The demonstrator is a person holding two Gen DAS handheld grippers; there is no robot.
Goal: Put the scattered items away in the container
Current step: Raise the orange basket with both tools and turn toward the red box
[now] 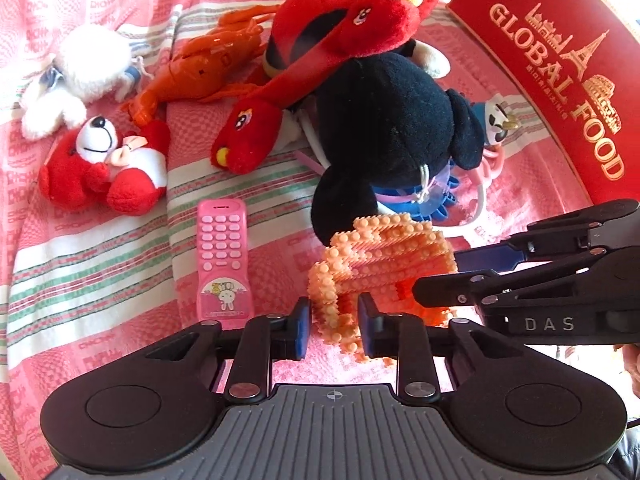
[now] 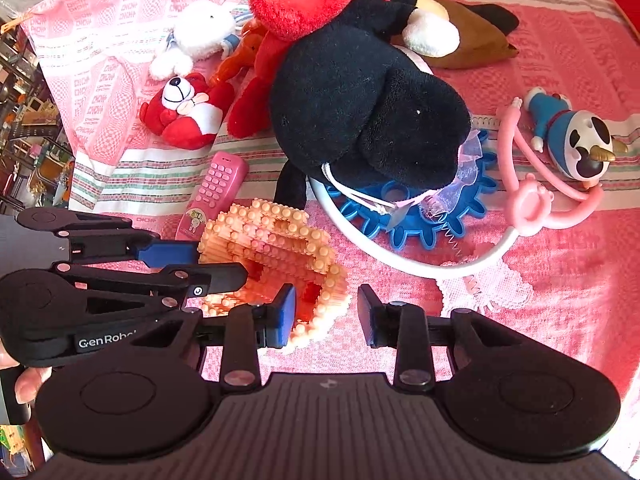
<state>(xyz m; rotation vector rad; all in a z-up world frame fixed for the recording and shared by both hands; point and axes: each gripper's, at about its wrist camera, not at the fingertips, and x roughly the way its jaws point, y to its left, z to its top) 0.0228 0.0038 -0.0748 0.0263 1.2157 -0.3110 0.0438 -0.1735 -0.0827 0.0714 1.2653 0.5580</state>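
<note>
The peach brick-built toy is seen on the pink striped cloth, just beside the pink toy phone and in front of the black plush; its near edge is pinched between the blue pads of the left gripper. The right gripper is spread, one pad touching the brick toy's near corner, the other pad clear of it. The red GLOBAL FOOD box is seen at far right, well apart from the red bear plush and orange lobster toy.
</note>
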